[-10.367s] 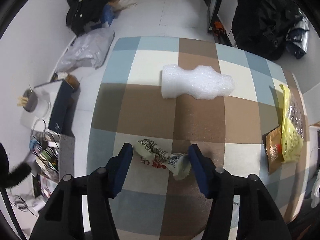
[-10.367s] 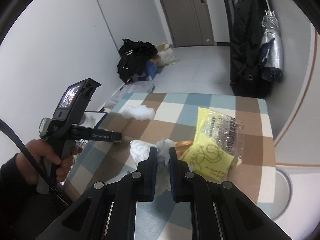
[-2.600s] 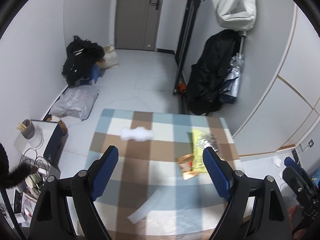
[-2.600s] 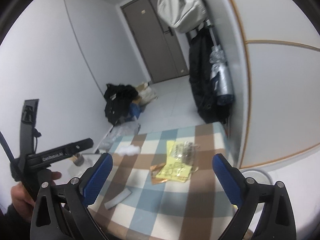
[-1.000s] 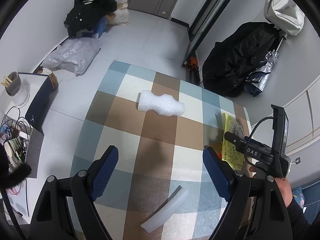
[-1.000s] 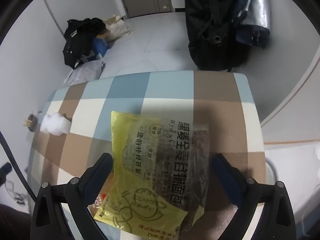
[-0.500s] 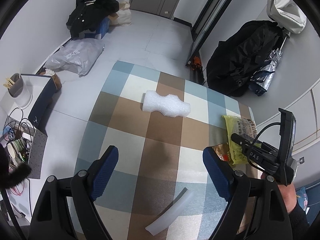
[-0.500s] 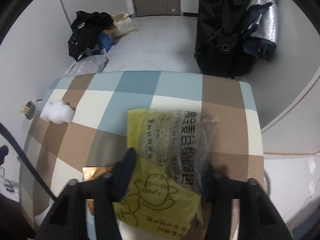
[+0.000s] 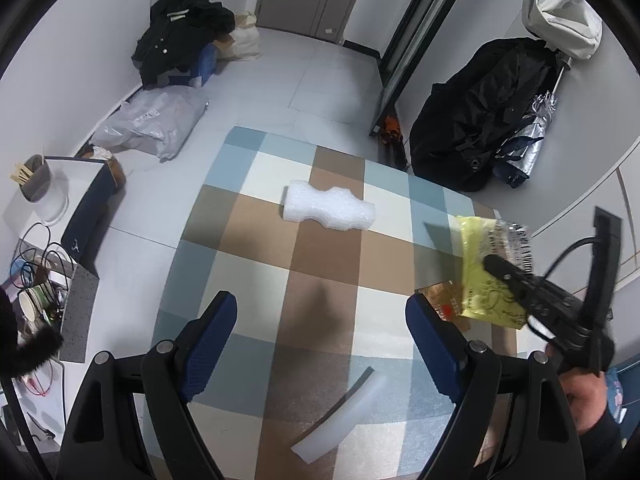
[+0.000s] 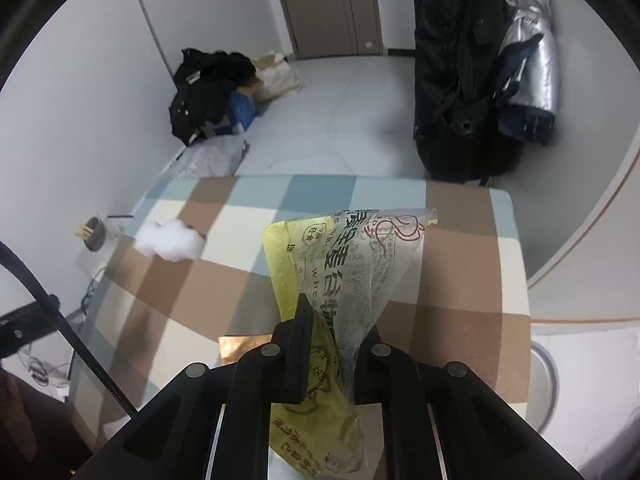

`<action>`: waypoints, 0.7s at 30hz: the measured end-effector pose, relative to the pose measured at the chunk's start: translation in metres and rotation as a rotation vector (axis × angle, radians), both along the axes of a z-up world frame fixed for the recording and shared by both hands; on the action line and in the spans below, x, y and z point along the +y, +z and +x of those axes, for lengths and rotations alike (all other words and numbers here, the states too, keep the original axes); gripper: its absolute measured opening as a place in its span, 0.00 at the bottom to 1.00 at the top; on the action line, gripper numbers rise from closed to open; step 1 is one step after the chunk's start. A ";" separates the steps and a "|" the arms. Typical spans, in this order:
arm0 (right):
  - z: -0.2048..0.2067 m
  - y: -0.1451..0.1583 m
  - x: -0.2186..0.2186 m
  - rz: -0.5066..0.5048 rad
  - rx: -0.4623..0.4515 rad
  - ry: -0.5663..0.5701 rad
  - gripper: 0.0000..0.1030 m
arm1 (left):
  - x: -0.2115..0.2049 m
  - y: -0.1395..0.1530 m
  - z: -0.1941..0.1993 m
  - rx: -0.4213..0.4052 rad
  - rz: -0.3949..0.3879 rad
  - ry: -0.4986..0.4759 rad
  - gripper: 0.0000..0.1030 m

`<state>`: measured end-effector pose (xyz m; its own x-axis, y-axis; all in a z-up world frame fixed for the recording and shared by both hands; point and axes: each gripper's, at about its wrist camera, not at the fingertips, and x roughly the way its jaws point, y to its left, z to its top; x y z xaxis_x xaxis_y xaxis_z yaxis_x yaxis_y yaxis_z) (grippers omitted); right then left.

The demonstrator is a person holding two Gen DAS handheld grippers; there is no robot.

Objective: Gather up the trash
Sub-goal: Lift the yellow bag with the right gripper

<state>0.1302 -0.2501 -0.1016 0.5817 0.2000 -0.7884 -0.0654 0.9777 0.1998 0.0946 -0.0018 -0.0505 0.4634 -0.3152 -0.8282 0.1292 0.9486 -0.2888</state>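
Right fingers (image 10: 334,344) just closed onto one yellow bag (image 10: 344,280); left fingers (image 9: 320,344) spread, holding nothing

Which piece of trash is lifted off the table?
The yellow plastic bag, pinched in the right claw. The foam block, white strip and brown wrapper lie flat.

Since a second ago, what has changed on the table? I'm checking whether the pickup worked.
The right gripper has just been closing and now pinches the yellow bread bag, lifting it off the checkered table; the brown wrapper it covered shows. The left gripper stays open, empty. The foam block and white foam strip have not moved.
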 end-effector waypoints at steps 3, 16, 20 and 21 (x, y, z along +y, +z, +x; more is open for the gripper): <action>-0.007 0.008 -0.002 0.009 -0.029 -0.003 0.10 | -0.001 -0.002 -0.005 -0.003 0.000 -0.024 0.82; -0.054 0.035 -0.011 0.026 -0.097 -0.035 0.09 | -0.017 -0.008 -0.031 0.019 0.020 -0.169 0.81; -0.068 0.036 -0.011 0.029 -0.104 -0.030 0.09 | -0.021 -0.017 -0.038 0.028 0.053 -0.193 0.78; -0.072 0.036 -0.011 0.032 -0.101 -0.026 0.09 | -0.021 -0.020 -0.039 0.038 0.058 -0.198 0.77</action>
<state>0.0586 -0.2612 -0.0659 0.6631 0.2082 -0.7190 -0.0616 0.9724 0.2248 0.0554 -0.0232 -0.0707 0.3655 -0.3482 -0.8632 0.3052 0.9210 -0.2423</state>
